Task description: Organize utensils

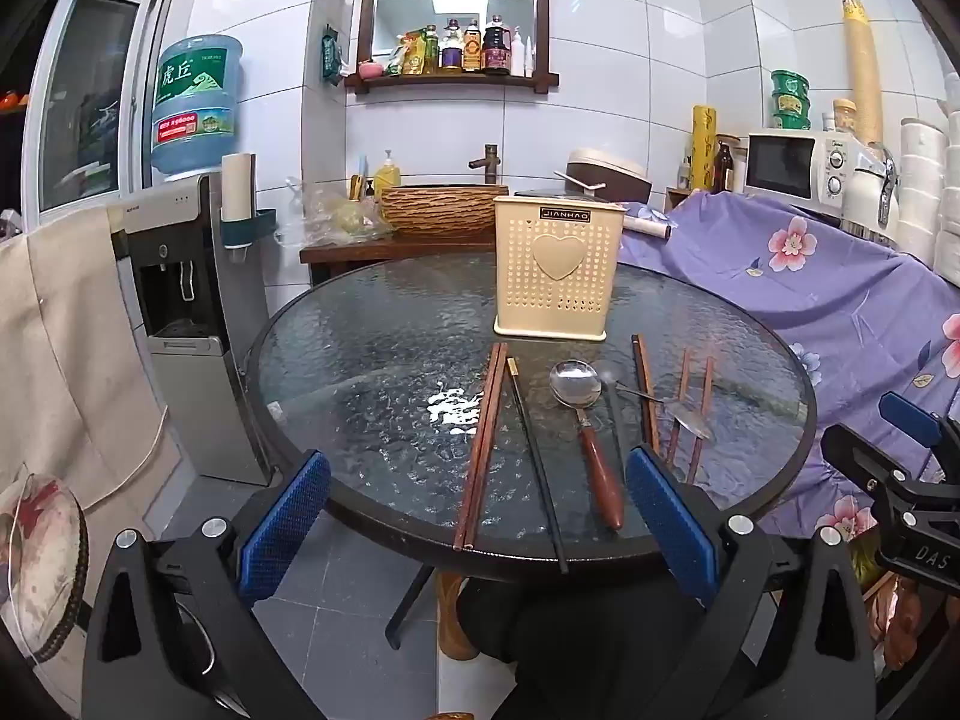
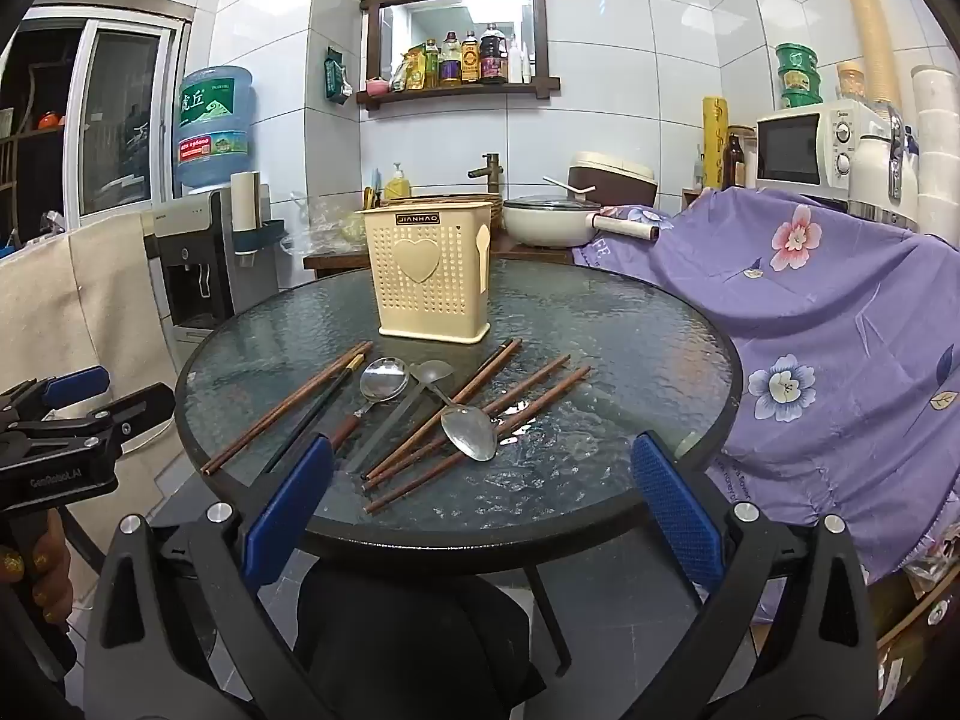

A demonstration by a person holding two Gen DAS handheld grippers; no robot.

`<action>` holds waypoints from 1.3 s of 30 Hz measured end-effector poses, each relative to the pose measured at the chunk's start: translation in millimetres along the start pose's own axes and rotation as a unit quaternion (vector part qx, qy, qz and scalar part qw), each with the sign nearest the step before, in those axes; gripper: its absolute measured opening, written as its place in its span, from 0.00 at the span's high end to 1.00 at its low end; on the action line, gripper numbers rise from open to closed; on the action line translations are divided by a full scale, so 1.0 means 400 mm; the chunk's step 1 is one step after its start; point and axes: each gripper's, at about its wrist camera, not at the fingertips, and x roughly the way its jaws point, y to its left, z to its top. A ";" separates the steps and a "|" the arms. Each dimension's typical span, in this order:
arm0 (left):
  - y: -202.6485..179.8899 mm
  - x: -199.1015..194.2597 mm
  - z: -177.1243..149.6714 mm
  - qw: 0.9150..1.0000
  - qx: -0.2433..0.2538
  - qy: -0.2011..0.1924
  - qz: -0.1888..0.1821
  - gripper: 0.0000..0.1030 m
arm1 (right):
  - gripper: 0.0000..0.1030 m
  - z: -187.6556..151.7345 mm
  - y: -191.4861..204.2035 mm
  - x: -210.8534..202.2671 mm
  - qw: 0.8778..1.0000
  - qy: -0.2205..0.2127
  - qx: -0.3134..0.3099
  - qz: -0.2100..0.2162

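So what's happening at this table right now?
A person holds two grippers over a round glass table, both open and holding nothing: left gripper, right gripper. Chopsticks and spoons lie loose on the glass in front of a cream utensil holder. No utensil has been picked up yet.

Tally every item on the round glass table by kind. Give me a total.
Long thin chopsticks, brown wooden and black: 7
Metal spoons, one with a wooden handle and one all-metal: 2
Cream perforated plastic utensil holder with a heart: 1
Total: 10
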 end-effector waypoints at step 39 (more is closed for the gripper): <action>0.007 0.004 0.000 1.000 -0.004 0.009 -0.002 0.06 | 0.05 -0.014 0.011 -0.008 1.000 -0.002 0.005 0.003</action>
